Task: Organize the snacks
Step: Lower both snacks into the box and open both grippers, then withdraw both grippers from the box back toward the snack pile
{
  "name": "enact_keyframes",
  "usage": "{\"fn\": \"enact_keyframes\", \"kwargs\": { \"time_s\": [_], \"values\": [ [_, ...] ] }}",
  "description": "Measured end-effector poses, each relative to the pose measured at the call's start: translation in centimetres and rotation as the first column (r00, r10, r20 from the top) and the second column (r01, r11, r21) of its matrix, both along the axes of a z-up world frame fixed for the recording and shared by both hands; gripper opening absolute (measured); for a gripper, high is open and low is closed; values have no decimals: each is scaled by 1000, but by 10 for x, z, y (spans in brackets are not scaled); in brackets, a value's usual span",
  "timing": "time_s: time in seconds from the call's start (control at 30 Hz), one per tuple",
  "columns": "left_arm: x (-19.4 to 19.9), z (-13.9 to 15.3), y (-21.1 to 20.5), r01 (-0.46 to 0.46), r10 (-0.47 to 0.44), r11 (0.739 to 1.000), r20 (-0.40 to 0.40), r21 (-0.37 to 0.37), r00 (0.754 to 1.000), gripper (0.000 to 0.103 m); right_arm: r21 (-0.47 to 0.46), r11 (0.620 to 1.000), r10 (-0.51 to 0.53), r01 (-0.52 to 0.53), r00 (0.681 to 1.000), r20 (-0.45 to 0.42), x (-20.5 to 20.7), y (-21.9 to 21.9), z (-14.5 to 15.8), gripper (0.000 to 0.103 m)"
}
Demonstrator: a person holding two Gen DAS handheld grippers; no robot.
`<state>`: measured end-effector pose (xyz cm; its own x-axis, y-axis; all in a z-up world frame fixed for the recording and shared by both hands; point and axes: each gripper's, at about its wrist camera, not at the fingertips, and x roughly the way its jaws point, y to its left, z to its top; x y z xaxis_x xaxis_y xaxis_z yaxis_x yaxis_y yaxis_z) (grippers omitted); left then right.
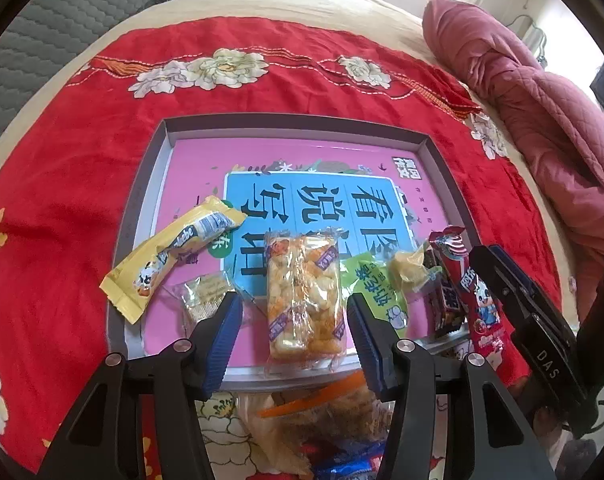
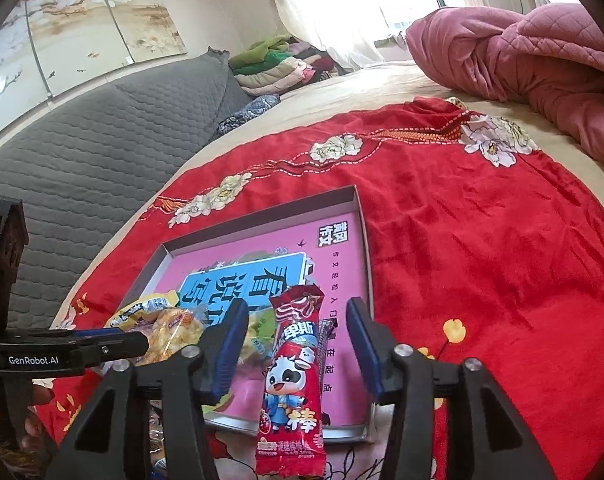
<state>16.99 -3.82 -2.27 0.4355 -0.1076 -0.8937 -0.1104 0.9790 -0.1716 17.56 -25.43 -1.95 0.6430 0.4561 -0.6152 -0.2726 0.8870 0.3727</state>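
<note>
A shallow box (image 1: 150,184) with a pink printed floor lies on the red floral cloth (image 1: 62,168). In it lie a yellow bar wrapper (image 1: 170,252), a clear rice-cracker pack (image 1: 303,296), a green pack (image 1: 375,284), a small clear candy (image 1: 202,292) and a dark pack (image 1: 445,300). My left gripper (image 1: 292,312) is open, its jaws on either side of the rice-cracker pack. My right gripper (image 2: 298,336) is open; the red cow stick pack (image 2: 296,380) lies between its jaws across the box's near rim (image 2: 341,432). That stick pack also shows in the left wrist view (image 1: 477,300).
More loose snacks (image 1: 321,420) lie on the cloth in front of the box under my left gripper. A pink quilt (image 2: 521,52) is heaped at the far right. A grey quilted cover (image 2: 102,132) lies to the left. The other gripper (image 2: 62,352) shows at the left edge.
</note>
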Motion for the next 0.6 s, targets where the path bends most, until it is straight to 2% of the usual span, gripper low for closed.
{"fn": "enact_keyframes", "kwargs": {
  "time_s": [0.6],
  "values": [
    [-19,13,14,-9,9,1000,13,-8,1000,57,-11,1000,12,-11,999,34,-16,1,14,59]
  ]
}}
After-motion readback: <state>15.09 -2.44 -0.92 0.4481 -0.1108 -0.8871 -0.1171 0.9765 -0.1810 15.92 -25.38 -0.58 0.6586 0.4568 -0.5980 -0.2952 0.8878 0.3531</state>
